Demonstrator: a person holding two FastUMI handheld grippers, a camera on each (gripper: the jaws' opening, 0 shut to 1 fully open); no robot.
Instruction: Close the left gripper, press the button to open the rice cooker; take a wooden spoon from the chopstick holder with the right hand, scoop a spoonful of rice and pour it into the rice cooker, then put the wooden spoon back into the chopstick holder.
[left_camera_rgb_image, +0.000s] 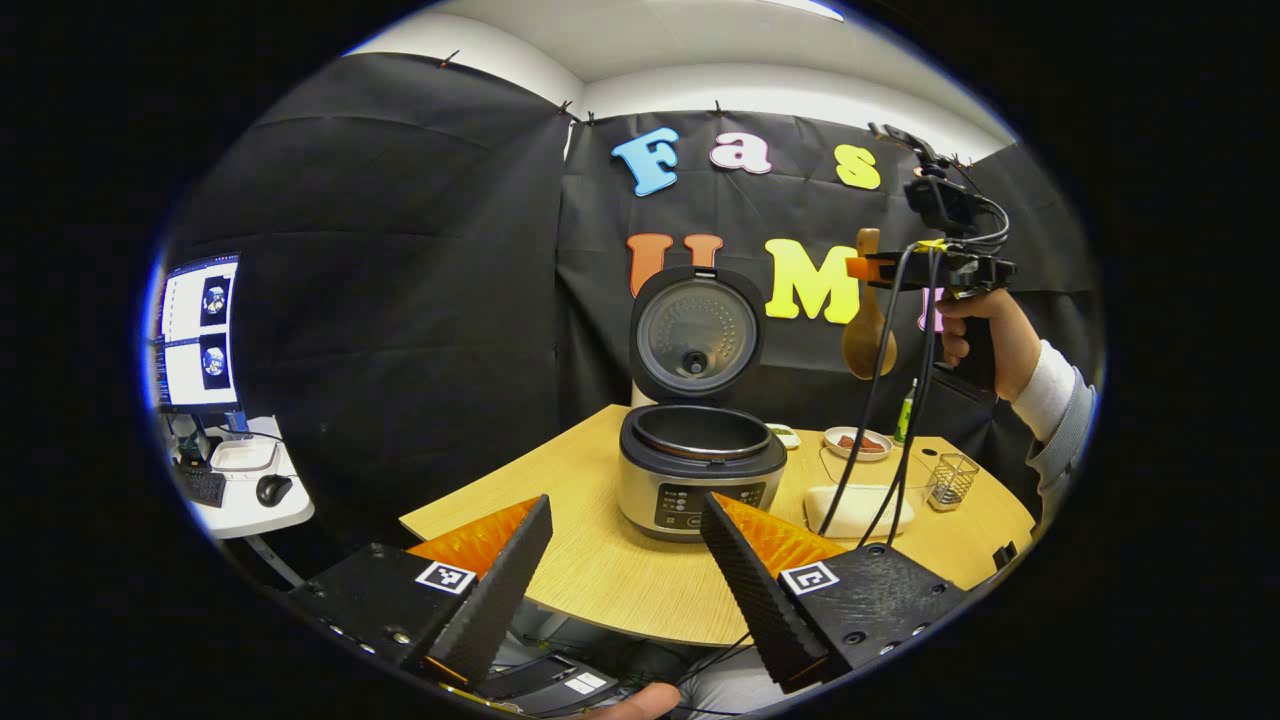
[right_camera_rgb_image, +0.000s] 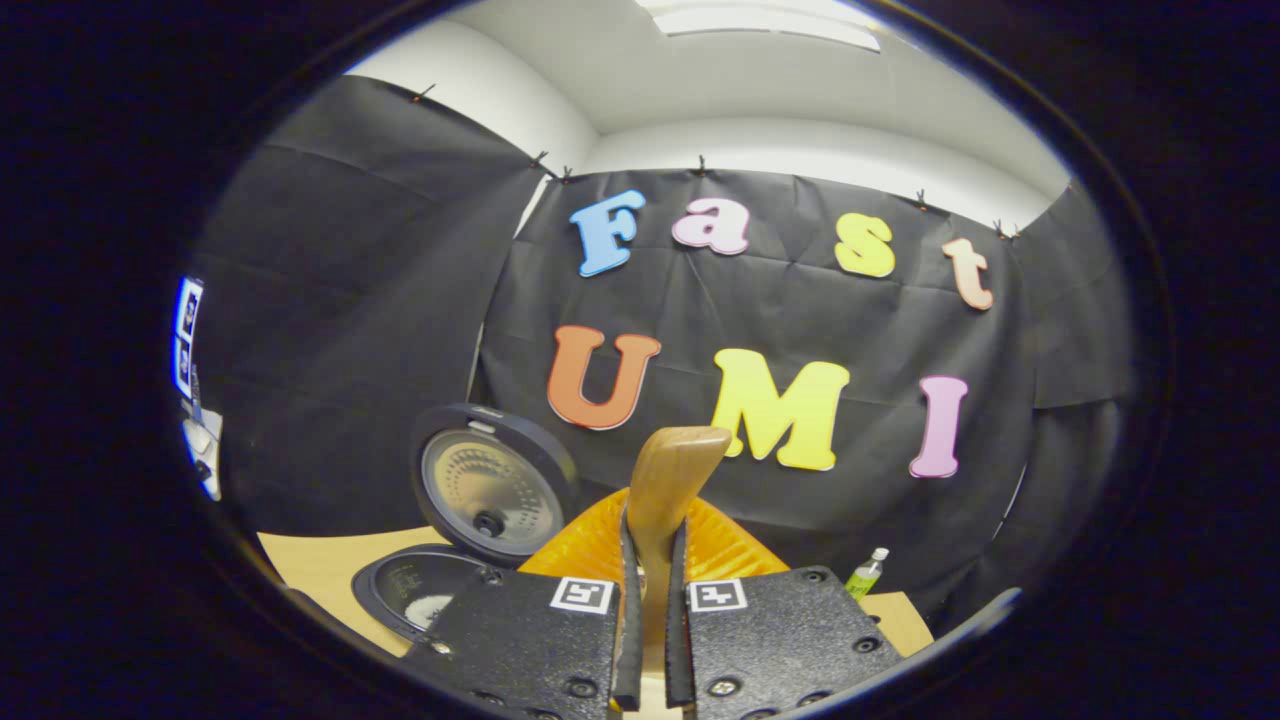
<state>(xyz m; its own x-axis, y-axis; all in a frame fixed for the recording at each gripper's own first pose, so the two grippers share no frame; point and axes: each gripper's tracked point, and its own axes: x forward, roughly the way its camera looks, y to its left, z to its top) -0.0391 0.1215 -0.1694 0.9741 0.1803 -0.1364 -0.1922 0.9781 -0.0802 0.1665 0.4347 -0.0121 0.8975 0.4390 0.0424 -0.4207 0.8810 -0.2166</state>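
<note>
Both fingers of the right gripper (right_camera_rgb_image: 652, 640) pinch the spoon (right_camera_rgb_image: 668, 490) high right of the open cooker (left_camera_rgb_image: 700, 470); left gripper (left_camera_rgb_image: 625, 590) spread. Loose grip could tilt it, spilling rice.

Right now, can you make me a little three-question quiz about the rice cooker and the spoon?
1. True or false: the rice cooker has its lid shut.
2. What does the right gripper hold: A a bottle, B a wooden spoon, C a plate?
3. Fill in: the left gripper has its fingers spread ____.

Key: 1 false, the lid stands up. 2 B, both fingers press on its handle. 3 open, with nothing between them.
</note>
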